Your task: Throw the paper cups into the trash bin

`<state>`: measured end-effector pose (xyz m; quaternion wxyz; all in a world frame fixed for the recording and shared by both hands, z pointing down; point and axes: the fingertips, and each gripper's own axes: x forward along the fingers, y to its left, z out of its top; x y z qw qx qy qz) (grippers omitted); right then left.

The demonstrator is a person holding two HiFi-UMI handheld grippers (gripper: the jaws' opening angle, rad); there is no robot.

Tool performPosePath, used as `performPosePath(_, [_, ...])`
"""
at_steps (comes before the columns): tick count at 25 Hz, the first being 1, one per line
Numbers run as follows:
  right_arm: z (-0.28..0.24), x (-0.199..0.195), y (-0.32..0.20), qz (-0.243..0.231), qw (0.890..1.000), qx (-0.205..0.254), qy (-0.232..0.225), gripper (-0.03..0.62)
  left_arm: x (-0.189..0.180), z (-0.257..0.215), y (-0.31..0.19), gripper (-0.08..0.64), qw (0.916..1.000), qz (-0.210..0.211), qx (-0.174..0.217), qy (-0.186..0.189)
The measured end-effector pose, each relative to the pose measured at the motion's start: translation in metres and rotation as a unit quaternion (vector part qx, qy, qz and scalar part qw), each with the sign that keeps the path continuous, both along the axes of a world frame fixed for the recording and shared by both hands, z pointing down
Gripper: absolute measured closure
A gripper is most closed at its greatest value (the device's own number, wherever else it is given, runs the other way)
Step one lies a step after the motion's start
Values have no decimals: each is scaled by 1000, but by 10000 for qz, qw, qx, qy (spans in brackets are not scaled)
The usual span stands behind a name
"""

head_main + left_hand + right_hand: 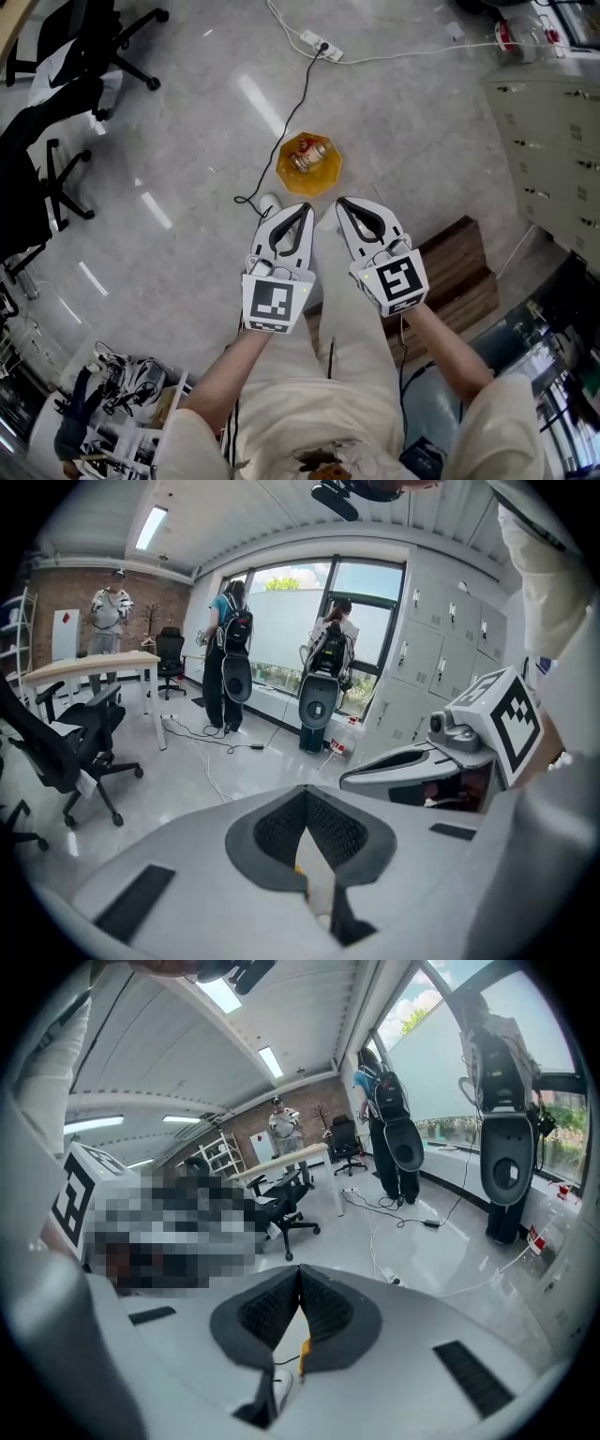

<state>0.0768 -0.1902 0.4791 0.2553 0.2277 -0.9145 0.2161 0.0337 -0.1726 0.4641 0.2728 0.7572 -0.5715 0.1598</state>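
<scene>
The left tongs (304, 210) and the right tongs (343, 202) are both closed tight with nothing between them, held side by side above the floor (187, 141), where the yellow trash bin (314, 187) stands just ahead, with what seem to be paper cups (307, 155) lying inside it.

Glossy stone-look floor (187, 122), slatted wooden platform (464, 272), shiny translucent plastic bin (331, 171).
</scene>
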Motion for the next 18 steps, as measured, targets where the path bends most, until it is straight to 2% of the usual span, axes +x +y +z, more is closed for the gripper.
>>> performPosePath(6, [-77,3,13,-195,9994,267,-72,586,9,-74,14,555,9998,65,201,-25])
performPosePath(13, [-165,8,26,21,9985,499,-237,586,7,-163,34,555,9987,41,505,10])
performPosePath(18, [-202,8,27,89,9970,713,-298,586,1,-203,32,555,9971,152,746,-7])
